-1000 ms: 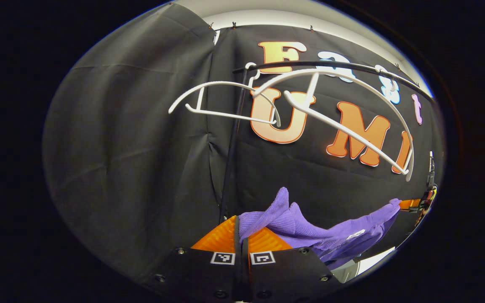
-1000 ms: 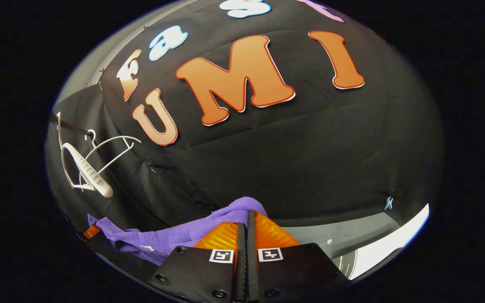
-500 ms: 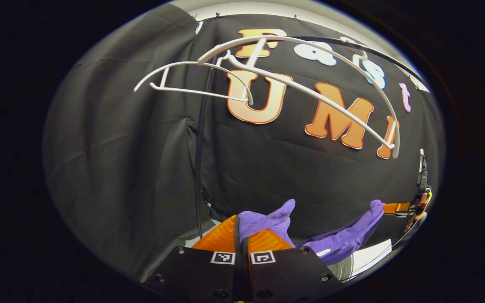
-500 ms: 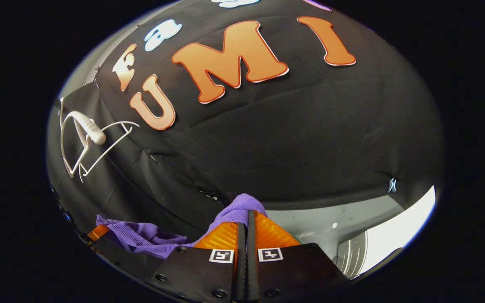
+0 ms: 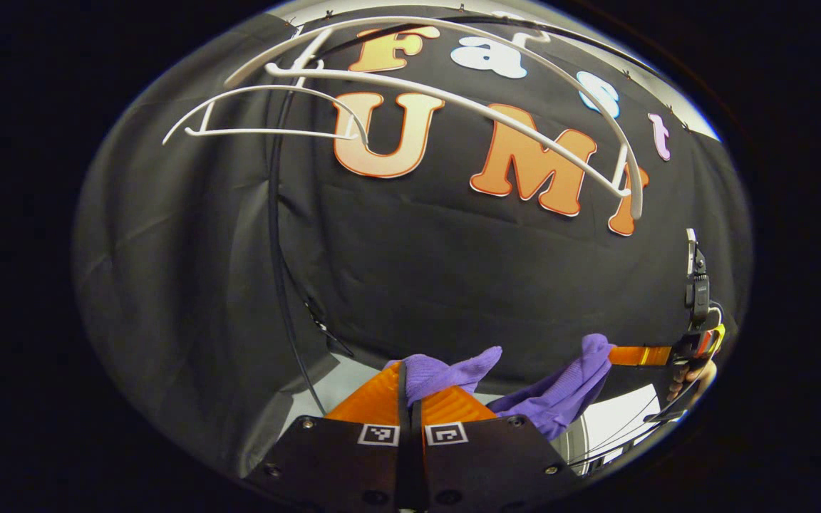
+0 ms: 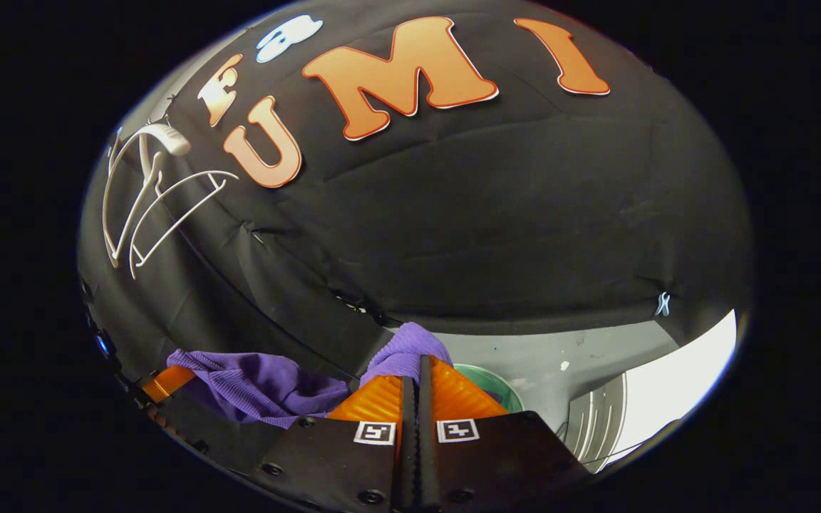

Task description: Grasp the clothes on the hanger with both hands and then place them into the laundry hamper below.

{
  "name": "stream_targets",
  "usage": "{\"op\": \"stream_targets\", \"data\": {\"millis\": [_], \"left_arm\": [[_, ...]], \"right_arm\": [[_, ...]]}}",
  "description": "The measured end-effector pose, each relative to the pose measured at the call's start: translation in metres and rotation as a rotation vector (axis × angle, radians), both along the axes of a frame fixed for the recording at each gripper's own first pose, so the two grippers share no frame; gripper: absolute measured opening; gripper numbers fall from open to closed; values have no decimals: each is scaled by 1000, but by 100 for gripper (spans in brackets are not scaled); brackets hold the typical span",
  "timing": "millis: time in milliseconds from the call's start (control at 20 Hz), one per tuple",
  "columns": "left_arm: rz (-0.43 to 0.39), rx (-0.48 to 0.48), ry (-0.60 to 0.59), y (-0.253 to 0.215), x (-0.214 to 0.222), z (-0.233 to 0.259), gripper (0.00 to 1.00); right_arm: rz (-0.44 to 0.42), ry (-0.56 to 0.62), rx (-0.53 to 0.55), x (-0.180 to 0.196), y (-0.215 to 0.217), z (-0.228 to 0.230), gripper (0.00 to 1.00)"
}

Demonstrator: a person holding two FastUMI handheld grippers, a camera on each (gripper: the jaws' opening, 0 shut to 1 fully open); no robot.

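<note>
A purple knit garment (image 5: 553,399) is held slung between the two grippers, well below two bare white hangers (image 5: 453,100) on the rail. The left gripper (image 5: 410,377) is closed, one corner of the cloth pinched between its fingers. The right gripper (image 6: 417,374) is likewise closed on the other end of the garment (image 6: 261,388). A green hamper rim (image 6: 499,381) is seen just beyond the right gripper's fingers, on the grey floor (image 6: 581,363).

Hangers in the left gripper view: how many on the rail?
2. One white hanger hangs upper left; a second white hanger spans top centre to right. Both are bare; the purple garment is held below.
</note>
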State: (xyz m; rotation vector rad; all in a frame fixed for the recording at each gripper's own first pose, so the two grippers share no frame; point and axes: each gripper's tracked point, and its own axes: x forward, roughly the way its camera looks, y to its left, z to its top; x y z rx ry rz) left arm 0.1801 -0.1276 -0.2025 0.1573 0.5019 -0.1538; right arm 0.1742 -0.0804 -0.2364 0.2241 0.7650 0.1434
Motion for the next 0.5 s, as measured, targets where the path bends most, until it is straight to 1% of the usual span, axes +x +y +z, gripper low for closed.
{"op": "stream_targets", "data": {"millis": [150, 300, 500], "left_arm": [[-27, 4, 26, -20, 0, -14, 0], [-50, -11, 66, -43, -2, -33, 0], [-71, -3, 122, -63, -11, -63, 0]], "right_arm": [[18, 26, -10, -11, 7, -13, 8], [42, 53, -44, -24, 13, -27, 8], [63, 86, -84, -40, 14, -41, 8]]}}
